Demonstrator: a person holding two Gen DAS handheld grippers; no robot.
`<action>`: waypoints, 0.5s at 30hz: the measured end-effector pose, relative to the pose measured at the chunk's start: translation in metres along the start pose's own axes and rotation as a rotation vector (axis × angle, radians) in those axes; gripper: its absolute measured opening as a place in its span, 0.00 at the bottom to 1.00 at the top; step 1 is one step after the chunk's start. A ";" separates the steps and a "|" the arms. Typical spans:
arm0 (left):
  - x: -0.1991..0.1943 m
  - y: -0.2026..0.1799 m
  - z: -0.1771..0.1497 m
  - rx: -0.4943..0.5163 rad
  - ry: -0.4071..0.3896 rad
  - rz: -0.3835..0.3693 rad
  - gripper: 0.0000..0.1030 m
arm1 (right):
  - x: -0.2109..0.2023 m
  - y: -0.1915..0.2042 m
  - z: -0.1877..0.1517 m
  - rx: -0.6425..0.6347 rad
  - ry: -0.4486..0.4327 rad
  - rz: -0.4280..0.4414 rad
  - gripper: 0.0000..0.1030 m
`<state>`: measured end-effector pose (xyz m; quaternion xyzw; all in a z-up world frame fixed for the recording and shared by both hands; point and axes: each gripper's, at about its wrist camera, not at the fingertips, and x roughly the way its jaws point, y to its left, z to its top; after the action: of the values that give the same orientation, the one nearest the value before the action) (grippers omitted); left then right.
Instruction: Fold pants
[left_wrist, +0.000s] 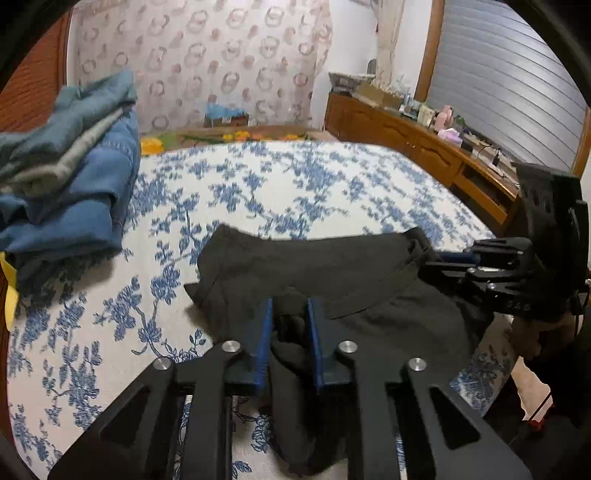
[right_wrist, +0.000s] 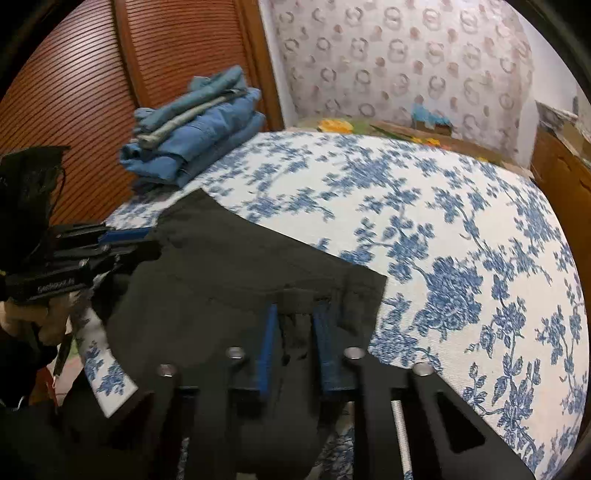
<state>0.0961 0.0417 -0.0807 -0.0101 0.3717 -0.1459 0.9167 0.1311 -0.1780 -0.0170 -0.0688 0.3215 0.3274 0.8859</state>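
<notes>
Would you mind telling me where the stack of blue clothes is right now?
The blue stack sits at the bed's far left corner by the wooden louvred door, beyond the black pants; the left view shows it at the upper left.

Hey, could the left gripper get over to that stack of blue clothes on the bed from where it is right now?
Probably not yet. The left gripper is shut on the black pants, so it is busy. Otherwise only open floral bedspread lies between it and the blue clothes stack.

left tool (left_wrist: 290, 314) clamped, right tool (right_wrist: 295, 321) clamped, both angled downward
</notes>
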 end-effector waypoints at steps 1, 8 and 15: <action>-0.005 -0.003 0.001 0.010 -0.013 0.006 0.15 | -0.003 0.003 -0.001 -0.012 -0.017 -0.010 0.13; -0.043 -0.017 0.019 0.035 -0.132 -0.023 0.12 | -0.036 0.011 -0.001 -0.023 -0.120 -0.020 0.12; -0.029 -0.010 0.046 0.060 -0.142 0.016 0.12 | -0.051 0.008 0.010 -0.024 -0.185 -0.070 0.12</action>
<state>0.1049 0.0359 -0.0263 0.0100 0.3012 -0.1487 0.9418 0.1017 -0.1953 0.0227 -0.0599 0.2320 0.3051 0.9217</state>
